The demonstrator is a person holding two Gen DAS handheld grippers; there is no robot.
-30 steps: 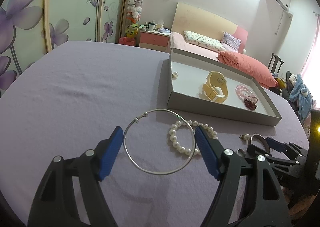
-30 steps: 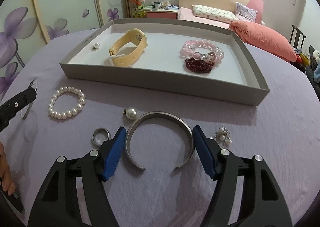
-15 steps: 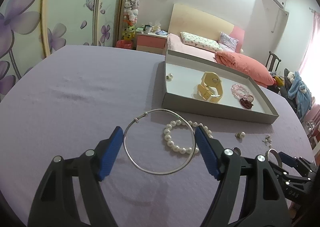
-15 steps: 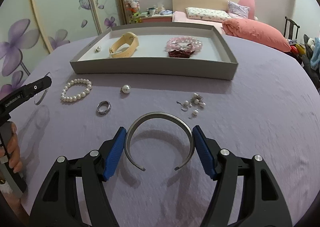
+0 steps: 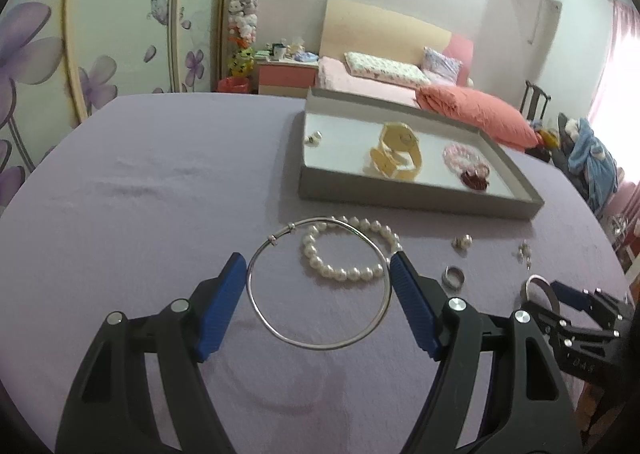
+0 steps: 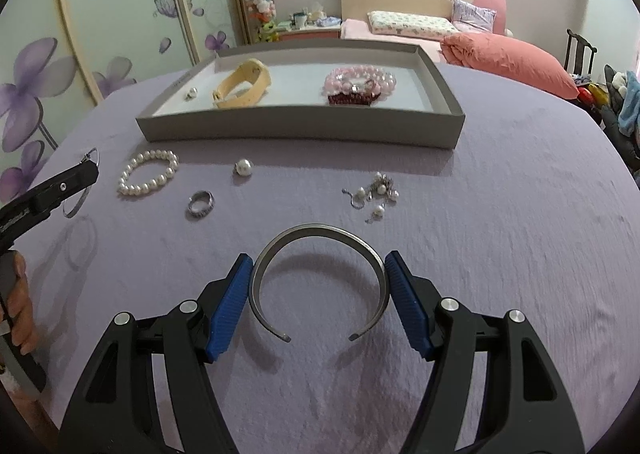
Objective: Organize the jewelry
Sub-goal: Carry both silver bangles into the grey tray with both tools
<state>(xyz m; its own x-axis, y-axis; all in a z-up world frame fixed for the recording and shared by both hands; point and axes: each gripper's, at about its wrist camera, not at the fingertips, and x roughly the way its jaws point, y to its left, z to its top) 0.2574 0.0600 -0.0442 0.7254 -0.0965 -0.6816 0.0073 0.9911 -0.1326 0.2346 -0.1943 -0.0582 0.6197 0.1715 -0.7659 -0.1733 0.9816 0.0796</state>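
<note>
Left tool (image 5: 318,280) pinches a thin silver hoop bangle (image 5: 320,346) across its width, both blue pads touching the wire; the bangle hangs above the purple-clothed table (image 5: 160,193), its shadow on the cloth below. Right tool (image 6: 319,286) likewise clamps an open steel cuff bracelet (image 6: 320,232), gap facing the camera, also lifted w/ shadow underneath. On the cloth near the grey tray (image 6: 304,129): pearl bracelet (image 6: 148,173), pearl stud (image 6: 243,167), silver ring (image 6: 201,203), and a tangle of what look like pearl drop earrings (image 6: 374,193). In the tray: cream watch (image 6: 242,87), pink bead bracelet (image 6: 362,79), dark red bracelet (image 6: 352,98) touching it, small pearl earring (image 6: 192,93) at left.
</note>
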